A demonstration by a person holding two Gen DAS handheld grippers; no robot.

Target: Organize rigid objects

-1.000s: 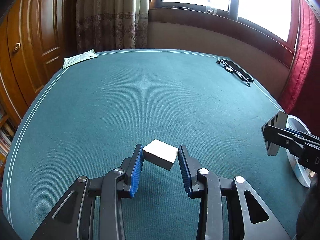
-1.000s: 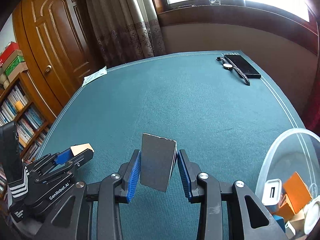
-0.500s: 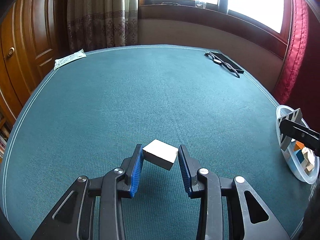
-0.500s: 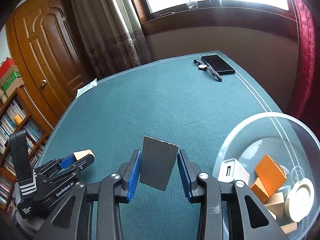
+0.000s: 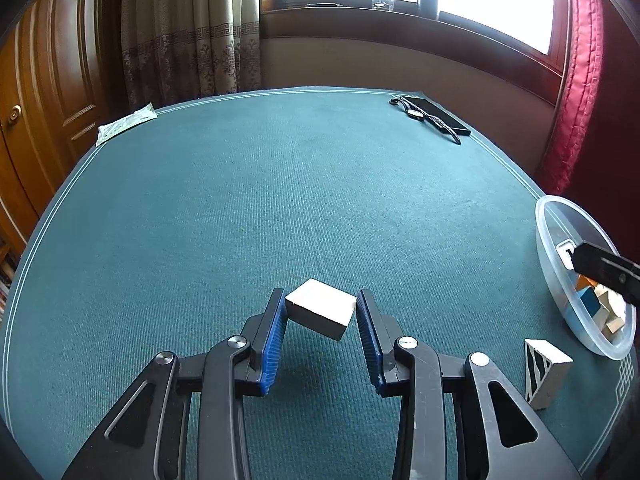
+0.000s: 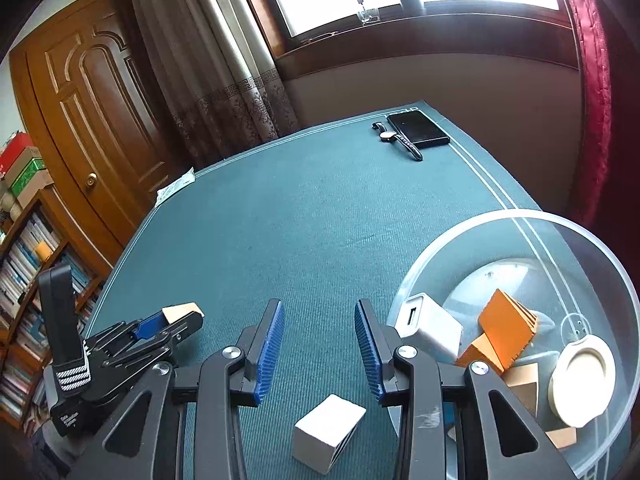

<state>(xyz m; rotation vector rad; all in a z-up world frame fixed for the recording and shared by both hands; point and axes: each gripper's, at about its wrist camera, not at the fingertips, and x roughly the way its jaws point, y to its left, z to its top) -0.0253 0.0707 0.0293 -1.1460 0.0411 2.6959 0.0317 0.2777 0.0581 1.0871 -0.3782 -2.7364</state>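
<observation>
My left gripper (image 5: 320, 314) is shut on a small white and tan block (image 5: 320, 314), held tilted above the green table; it also shows in the right wrist view (image 6: 180, 314). My right gripper (image 6: 319, 340) is open and empty. Below it a white box with a dark striped face (image 6: 328, 432) lies on the table beside the clear round container (image 6: 516, 220); this box also shows in the left wrist view (image 5: 546, 374). The container holds a white charger (image 6: 430, 328), orange blocks (image 6: 506, 328), a white round lid (image 6: 584, 376) and tan blocks.
A black phone (image 6: 418, 128) and a wristwatch (image 6: 394, 138) lie at the table's far right corner. A flat packet (image 5: 126, 124) lies at the far left edge. A bookshelf (image 6: 24, 264) and wooden door stand to the left.
My right gripper has opened and let go of the dark-faced box, which now lies on the table beside the container. My left gripper still holds its block.
</observation>
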